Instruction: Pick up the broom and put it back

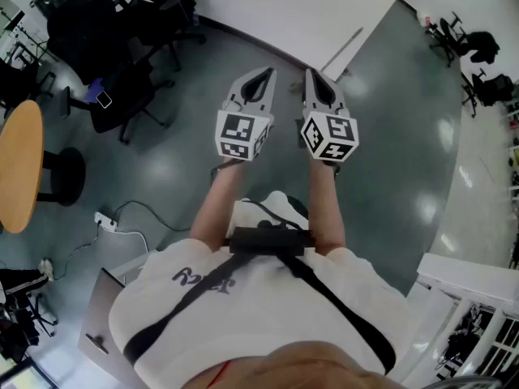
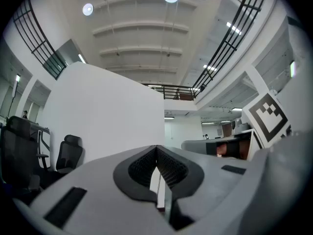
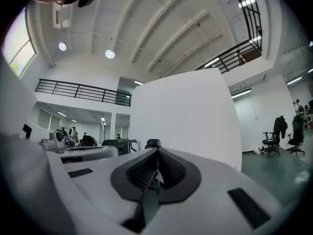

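A thin pale stick (image 1: 341,50), which may be the broom's handle, lies on the grey floor at the foot of the white partition (image 1: 300,6); no broom head shows. My left gripper (image 1: 263,73) and right gripper (image 1: 311,74) are held side by side at chest height, pointing forward at the partition, both short of the stick. Both are shut with nothing between the jaws. In the left gripper view the left gripper (image 2: 156,150) has its black pads (image 2: 171,168) pressed together. The right gripper view shows the right gripper (image 3: 157,153) the same, pads (image 3: 142,173) meeting, facing the white partition (image 3: 186,116).
Black office chairs (image 1: 122,87) stand at the upper left, next to a round wooden table (image 1: 20,164). A white power strip (image 1: 105,221) with a cable lies on the floor at left. More chairs (image 1: 478,55) are at the upper right; a white railing (image 1: 462,298) is at the lower right.
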